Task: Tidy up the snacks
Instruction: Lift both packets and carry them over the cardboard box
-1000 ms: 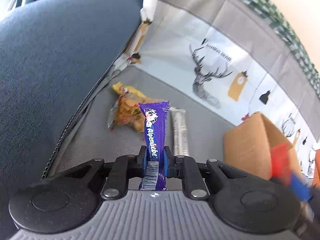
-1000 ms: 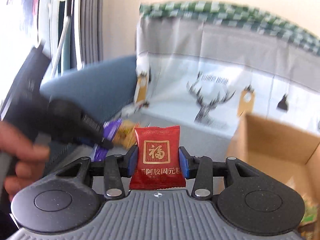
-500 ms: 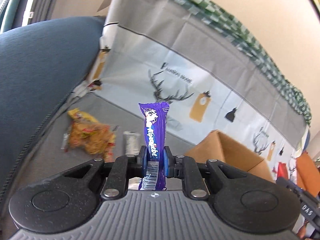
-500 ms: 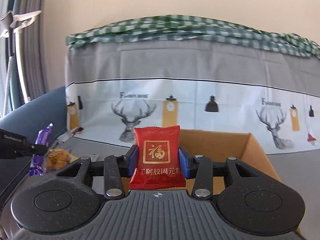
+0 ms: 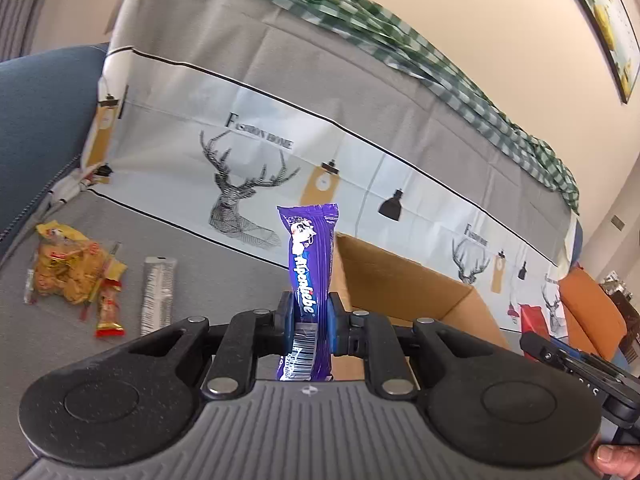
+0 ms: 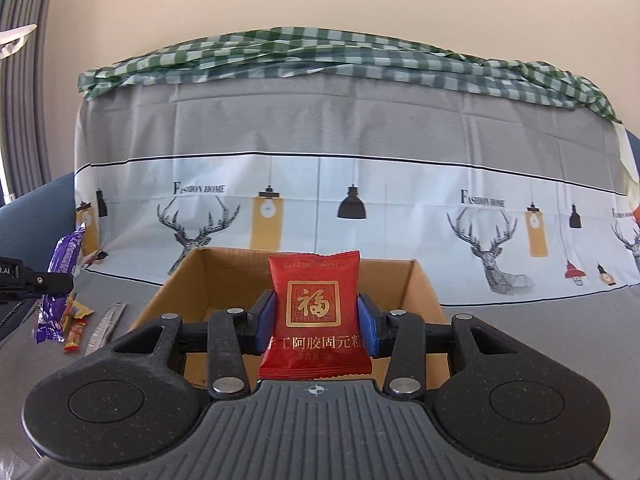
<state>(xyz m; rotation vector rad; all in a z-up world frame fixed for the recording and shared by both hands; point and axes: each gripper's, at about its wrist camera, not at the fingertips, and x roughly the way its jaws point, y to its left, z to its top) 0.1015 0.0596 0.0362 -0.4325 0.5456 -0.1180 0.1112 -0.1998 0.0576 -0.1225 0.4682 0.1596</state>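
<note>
My left gripper [image 5: 309, 322] is shut on a purple Alpenliebe bar [image 5: 310, 258], held upright just left of an open cardboard box [image 5: 404, 292]. My right gripper [image 6: 316, 322] is shut on a red snack packet [image 6: 314, 312] with gold Chinese characters, held in front of the same box [image 6: 424, 280], which it faces squarely. The purple bar [image 6: 60, 280] and the left gripper also show at the left edge of the right wrist view.
On the grey sofa seat lie a yellow snack bag [image 5: 66, 270], a small red-and-gold candy [image 5: 109, 312] and a silver bar [image 5: 158, 294]. A deer-print cover [image 6: 320, 184] drapes the backrest; a blue armrest [image 5: 36, 120] stands left. An orange cushion [image 5: 588, 312] lies far right.
Both grippers have swung right, from the snack pile by the armrest to the cardboard box, each still holding its snack. The box now fills the middle of the right wrist view.
</note>
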